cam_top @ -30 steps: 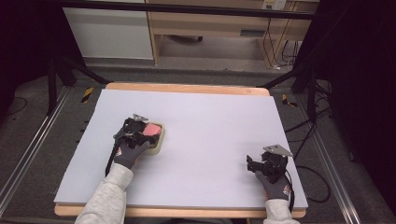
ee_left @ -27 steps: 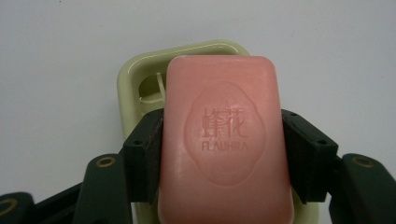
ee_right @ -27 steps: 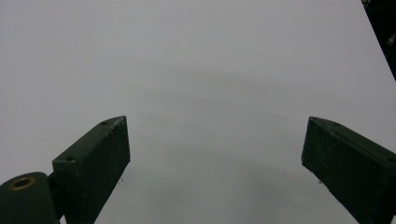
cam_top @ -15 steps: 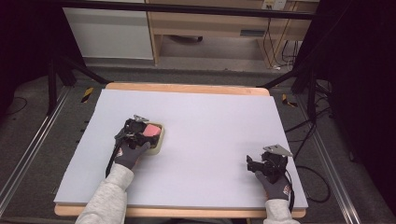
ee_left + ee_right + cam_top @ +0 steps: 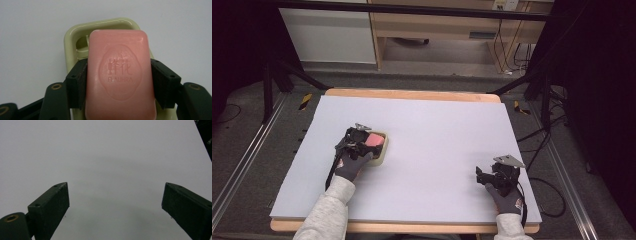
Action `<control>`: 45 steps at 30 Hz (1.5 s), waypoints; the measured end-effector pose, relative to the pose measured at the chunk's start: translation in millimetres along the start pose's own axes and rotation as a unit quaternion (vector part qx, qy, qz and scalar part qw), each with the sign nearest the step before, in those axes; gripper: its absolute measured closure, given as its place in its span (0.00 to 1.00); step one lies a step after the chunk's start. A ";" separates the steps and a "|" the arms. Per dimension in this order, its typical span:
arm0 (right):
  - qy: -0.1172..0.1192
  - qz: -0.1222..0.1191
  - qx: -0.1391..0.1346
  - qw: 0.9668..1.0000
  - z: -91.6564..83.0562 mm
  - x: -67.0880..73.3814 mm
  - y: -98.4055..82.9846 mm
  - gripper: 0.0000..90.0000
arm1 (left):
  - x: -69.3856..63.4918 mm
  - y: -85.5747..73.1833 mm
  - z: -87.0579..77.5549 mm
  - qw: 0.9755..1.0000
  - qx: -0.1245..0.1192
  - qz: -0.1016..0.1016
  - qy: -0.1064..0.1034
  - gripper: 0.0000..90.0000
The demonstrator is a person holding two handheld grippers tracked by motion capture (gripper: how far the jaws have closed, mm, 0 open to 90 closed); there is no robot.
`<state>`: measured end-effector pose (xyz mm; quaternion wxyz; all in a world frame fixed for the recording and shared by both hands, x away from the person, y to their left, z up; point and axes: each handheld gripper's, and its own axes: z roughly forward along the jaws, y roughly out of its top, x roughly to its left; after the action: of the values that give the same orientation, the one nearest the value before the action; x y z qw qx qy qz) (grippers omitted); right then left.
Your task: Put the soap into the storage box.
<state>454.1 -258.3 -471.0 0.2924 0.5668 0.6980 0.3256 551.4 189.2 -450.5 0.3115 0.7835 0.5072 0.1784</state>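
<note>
A pink soap bar (image 5: 121, 75) is clamped between the two black jaws of the left gripper (image 5: 119, 82), one pad pressed against each long side of the bar, as seen in the left gripper view. An oval stamp with characters and Latin lettering is carried on the bar's upper face. Directly beneath the bar, a pale green soap dish (image 5: 72, 37) is seen, its rounded rim showing past the bar at 12 o'clock and 9 o'clock; whether the bar rests on the dish or is held just above it cannot be told.

In the high view, the left gripper (image 5: 357, 141) is gripped by a gloved left hand (image 5: 349, 162), with a grey sleeve (image 5: 324, 215) entering from 6 o'clock. The soap bar (image 5: 374, 139) and the soap dish (image 5: 382, 152) are placed on the left half of the table (image 5: 437, 130), at about 9 o'clock from the centre of its lavender-white sheet.

The right gripper (image 5: 115, 202) is shown in its own view with its jaws spread wide apart and nothing but the bare sheet between them. In the high view, the right gripper (image 5: 497, 175) is found near the sheet's front right corner, at about 4 o'clock from the centre, well apart from the dish, held by a gloved right hand (image 5: 507, 197). A grey three-cornered plate (image 5: 508, 160) is borne on its top. Cables (image 5: 557, 180) are seen on the floor beside the table at 3 o'clock.
</note>
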 end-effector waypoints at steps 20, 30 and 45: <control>-0.001 -0.001 -0.002 1.000 -0.8 -1.0 -0.1 0.09 | -0.7 6.5 -29.8 0.998 -0.060 0.000 -0.016 0.34; -0.007 0.005 0.001 1.000 -1.6 -0.7 -0.5 0.08 | -2.7 -2.4 -55.3 0.995 -0.093 0.019 -0.034 0.29; -0.009 0.014 -0.001 1.000 -3.3 -4.5 -1.1 0.07 | 19.0 -44.9 -76.5 0.994 -0.108 0.011 -0.027 0.27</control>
<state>451.7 -263.3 -469.6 0.2946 0.5789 0.6871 0.3255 483.2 242.9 -424.5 0.4062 0.7550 0.4679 0.2144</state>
